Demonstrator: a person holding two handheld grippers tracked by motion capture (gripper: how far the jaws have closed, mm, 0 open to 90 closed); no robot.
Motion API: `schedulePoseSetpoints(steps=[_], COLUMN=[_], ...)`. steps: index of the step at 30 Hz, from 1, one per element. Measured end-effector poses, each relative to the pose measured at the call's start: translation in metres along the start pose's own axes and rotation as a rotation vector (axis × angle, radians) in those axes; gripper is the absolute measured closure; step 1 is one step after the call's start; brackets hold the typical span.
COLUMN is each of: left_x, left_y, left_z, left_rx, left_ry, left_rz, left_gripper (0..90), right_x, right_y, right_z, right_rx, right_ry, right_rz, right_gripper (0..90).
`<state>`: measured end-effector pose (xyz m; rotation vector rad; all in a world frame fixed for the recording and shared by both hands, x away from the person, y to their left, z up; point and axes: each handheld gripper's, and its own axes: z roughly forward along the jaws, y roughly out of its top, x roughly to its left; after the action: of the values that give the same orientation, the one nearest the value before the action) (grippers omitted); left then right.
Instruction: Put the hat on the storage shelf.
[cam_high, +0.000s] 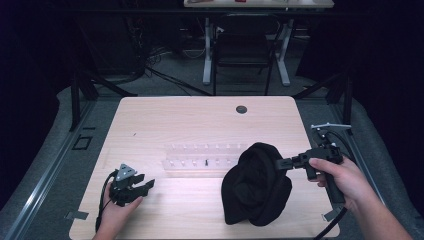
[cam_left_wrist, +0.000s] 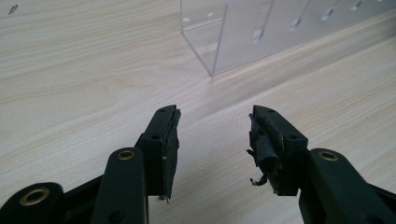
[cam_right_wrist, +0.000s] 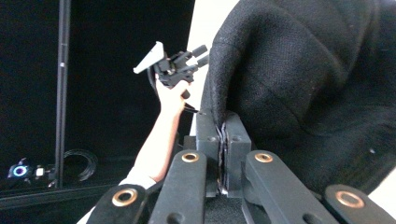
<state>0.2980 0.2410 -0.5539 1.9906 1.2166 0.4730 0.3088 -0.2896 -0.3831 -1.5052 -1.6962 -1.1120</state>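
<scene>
A black knitted cloth (cam_high: 256, 184) lies bunched at the table's front right. My right gripper (cam_high: 282, 163) is shut on its upper right edge and holds that edge lifted; in the right gripper view the jaws pinch the cloth (cam_right_wrist: 303, 84) at a fold, right gripper (cam_right_wrist: 223, 122). My left gripper (cam_high: 148, 184) rests low at the front left of the table, held by a hand, and stands open. In the left gripper view its jaws are apart over bare wood, left gripper (cam_left_wrist: 214, 116), with nothing between them.
A clear acrylic rack (cam_high: 202, 160) with slots lies mid-table, left of the cloth; its corner (cam_left_wrist: 224, 42) stands just ahead of my left gripper. A round black grommet (cam_high: 241, 109) sits near the table's far edge. A chair (cam_high: 243, 45) stands beyond the table.
</scene>
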Motion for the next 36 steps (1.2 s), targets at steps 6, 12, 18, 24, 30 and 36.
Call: schedulePoseSetpoints(steps=[6, 12, 18, 24, 30, 36], left_x=[0.0, 0.0, 0.0, 0.0, -0.001, -0.001], left_y=[0.0, 0.0, 0.0, 0.0, -0.001, -0.001], left_z=[0.0, 0.0, 0.001, 0.001, 0.003, 0.004], left_rx=[0.003, 0.006, 0.004, 0.002, 0.021, 0.024], left_ry=[-0.002, -0.004, -0.004, -0.005, -0.016, -0.023], left_rz=[-0.003, -0.007, -0.003, -0.006, 0.004, 0.005], left_gripper=[51.6, 51.6, 51.7, 51.6, 50.1, 47.3], right_x=[0.01, 0.022, 0.03, 0.037, 0.043, 0.047], right_y=[0.002, 0.005, 0.009, 0.014, 0.021, 0.029], right_z=[-0.005, -0.018, -0.026, -0.028, -0.034, -0.039], right_rx=[-0.034, -0.079, -0.119, -0.134, -0.166, -0.19], right_ry=[0.04, 0.064, 0.087, 0.097, 0.105, 0.095], right_rz=[-0.024, -0.047, -0.06, -0.072, -0.08, -0.082], right_gripper=[88.6, 88.6, 88.6, 88.6, 88.5, 88.6])
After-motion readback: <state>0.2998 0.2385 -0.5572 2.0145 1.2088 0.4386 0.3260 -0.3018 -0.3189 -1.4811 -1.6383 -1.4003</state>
